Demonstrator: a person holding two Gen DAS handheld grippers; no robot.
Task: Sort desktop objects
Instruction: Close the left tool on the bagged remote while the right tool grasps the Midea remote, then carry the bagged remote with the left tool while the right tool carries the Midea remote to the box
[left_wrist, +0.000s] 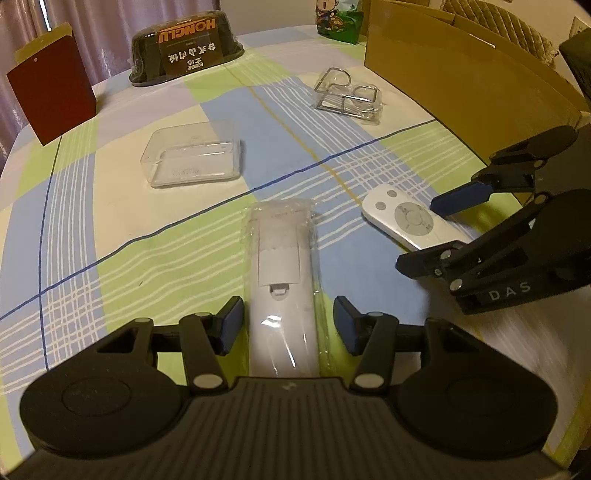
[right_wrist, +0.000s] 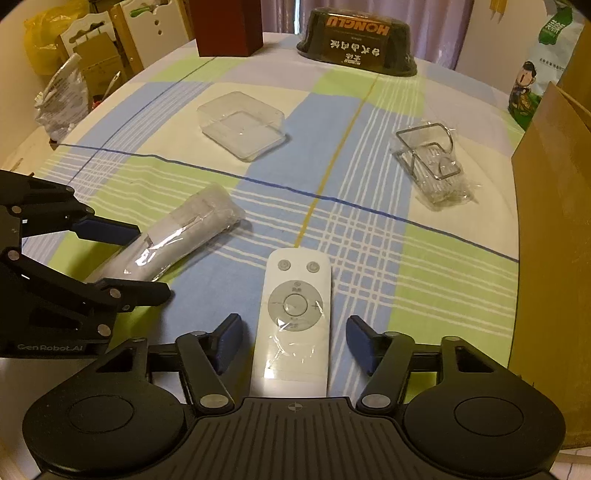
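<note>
Your left gripper (left_wrist: 288, 323) is spread wide, pads either side of the bagged white remote (left_wrist: 282, 280), not touching it. Expect a light, rigid body under slippery film; close across its long flat sides. Your right gripper (right_wrist: 293, 343) likewise straddles the bare white remote (right_wrist: 293, 325), unclamped. Farther off lie the clear plastic box (right_wrist: 242, 125) and the bagged wire rack (right_wrist: 430, 162), probably light and springy.

Left gripper (left_wrist: 288, 325): wide open, low and level.
Right gripper (right_wrist: 293, 341): open too, seemingly blurred in the left view.
</note>
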